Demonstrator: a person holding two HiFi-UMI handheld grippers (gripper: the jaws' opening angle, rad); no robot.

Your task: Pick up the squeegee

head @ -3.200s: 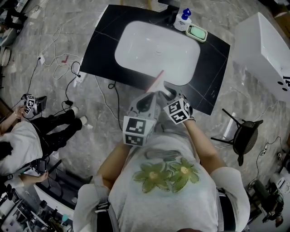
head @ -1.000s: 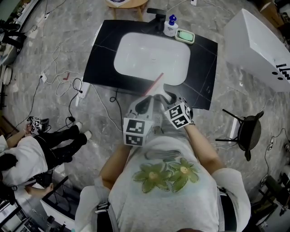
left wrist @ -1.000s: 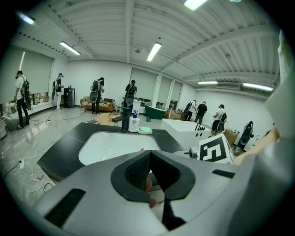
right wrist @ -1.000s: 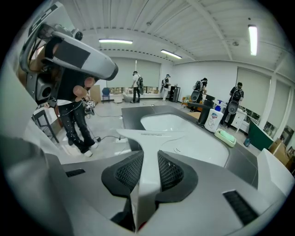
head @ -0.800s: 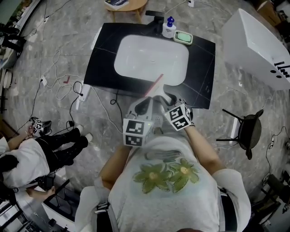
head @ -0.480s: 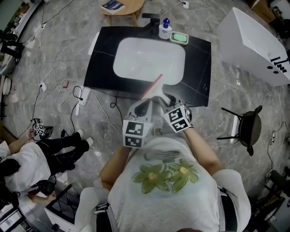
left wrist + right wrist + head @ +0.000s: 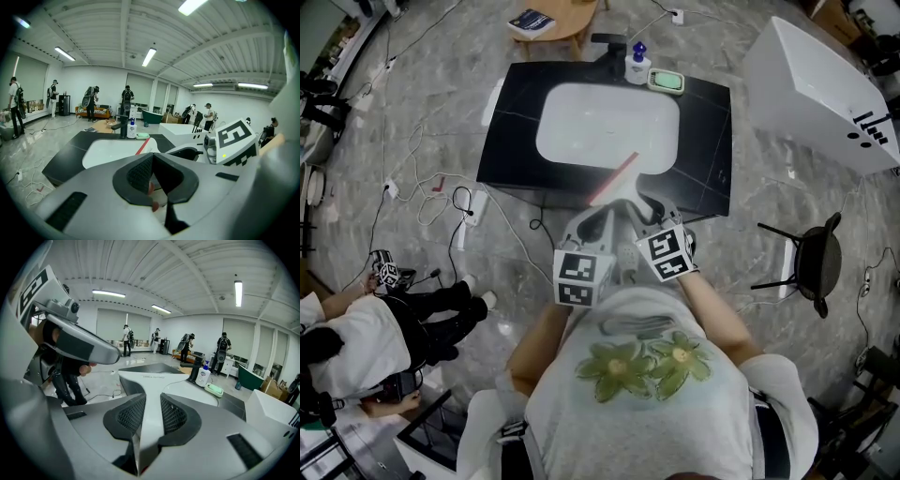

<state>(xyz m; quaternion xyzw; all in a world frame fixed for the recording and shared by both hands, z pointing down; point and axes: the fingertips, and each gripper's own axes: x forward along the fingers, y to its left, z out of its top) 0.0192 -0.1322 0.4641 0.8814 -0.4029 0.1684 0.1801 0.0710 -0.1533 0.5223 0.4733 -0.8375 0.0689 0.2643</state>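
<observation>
Your right gripper [image 7: 152, 398] is clamping the squeegee [image 7: 151, 378] by its white handle. The wide blade is pointing out at 12 o'clock and hanging above the near rim of the sink [image 7: 609, 117]. Your left gripper [image 7: 152, 155] is sitting just beside it at 9 o'clock, its jaws pressing together, nothing between them.

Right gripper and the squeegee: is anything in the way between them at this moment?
Nothing visible stands in the way. The right gripper is shut on the squeegee: its white handle sits directly between the two pads, and the wide head sticks out past the fingertips.
</observation>
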